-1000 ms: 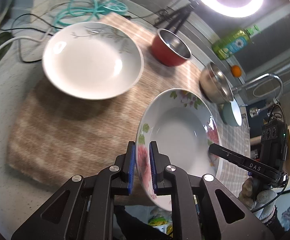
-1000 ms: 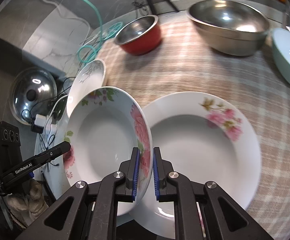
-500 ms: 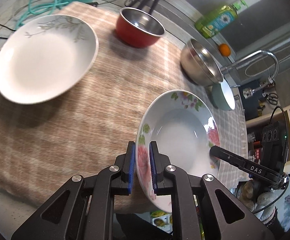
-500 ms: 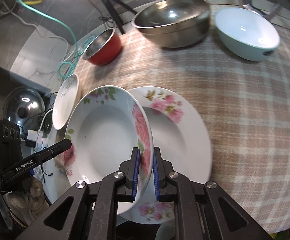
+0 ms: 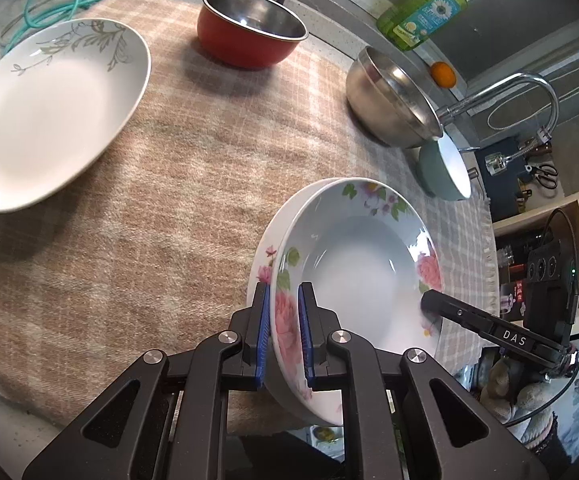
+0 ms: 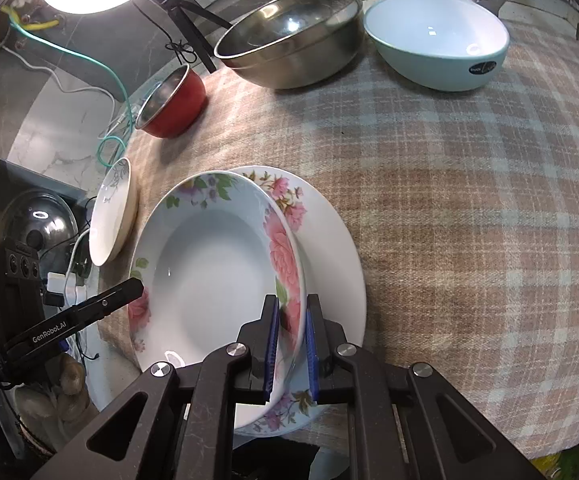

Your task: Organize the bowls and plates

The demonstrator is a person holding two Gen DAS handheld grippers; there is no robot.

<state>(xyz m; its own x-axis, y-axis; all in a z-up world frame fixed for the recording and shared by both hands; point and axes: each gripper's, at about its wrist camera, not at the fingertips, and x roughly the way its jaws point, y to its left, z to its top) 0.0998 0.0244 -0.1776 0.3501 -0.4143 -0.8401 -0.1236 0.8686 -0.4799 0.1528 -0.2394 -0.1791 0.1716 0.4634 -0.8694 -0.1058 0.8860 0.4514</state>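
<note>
Right wrist view: both grippers (image 6: 290,350) clamp opposite rims of a rose-patterned white deep plate (image 6: 209,272), poised just above its matching plate (image 6: 337,248).

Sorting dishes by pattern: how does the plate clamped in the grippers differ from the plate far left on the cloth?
The held plate carries pink flowers; the far plate has grey-green sprigs. The held one is gripped at both rims; the far one rests free on the cloth. Both are white and deep.
</note>
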